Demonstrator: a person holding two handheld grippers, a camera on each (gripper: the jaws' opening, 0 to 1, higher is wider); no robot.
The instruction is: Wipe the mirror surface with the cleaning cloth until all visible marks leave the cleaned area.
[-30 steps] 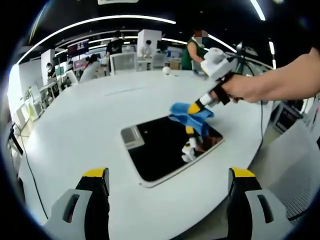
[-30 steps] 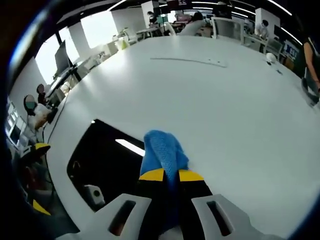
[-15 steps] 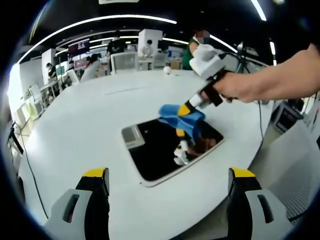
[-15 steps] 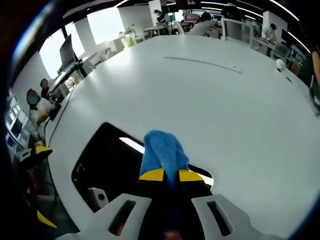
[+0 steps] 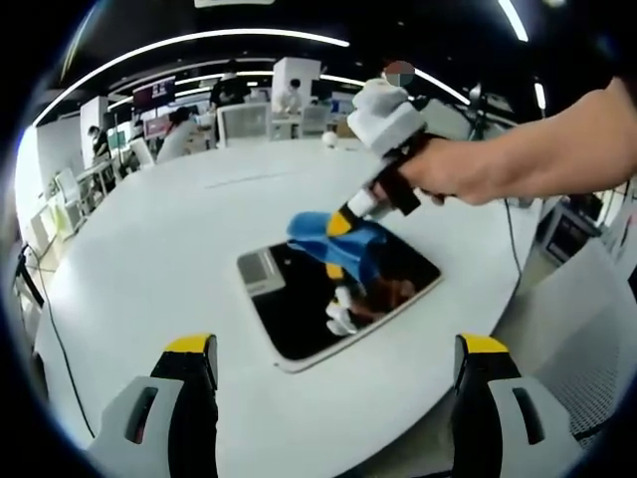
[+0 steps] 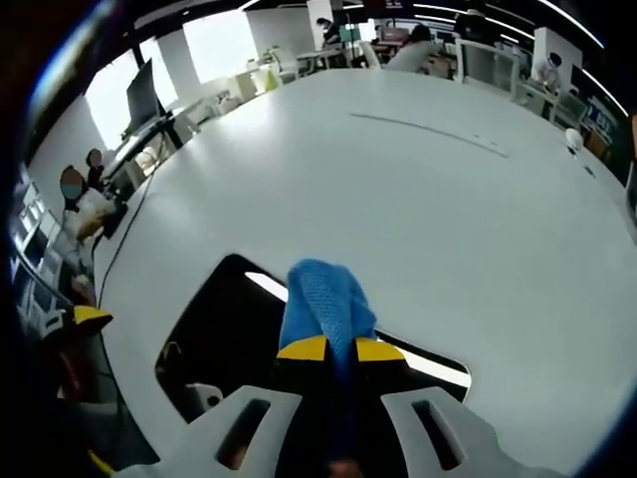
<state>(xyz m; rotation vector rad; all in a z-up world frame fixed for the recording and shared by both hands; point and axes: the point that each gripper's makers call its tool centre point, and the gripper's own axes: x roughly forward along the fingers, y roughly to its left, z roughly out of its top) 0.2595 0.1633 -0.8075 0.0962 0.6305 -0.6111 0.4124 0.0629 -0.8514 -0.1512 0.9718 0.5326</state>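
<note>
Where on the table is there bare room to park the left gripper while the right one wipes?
The white table is bare on the far side of the mirror, and also between the mirror and the table's near edge. It is crowded over the mirror, where the right gripper holds the blue cloth.

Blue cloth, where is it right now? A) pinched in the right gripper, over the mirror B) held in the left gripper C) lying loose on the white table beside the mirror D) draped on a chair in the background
A: the blue cloth sits clamped between the yellow-tipped jaws of the right gripper, over the dark mirror; the left gripper has its jaws spread wide with nothing between them.
</note>
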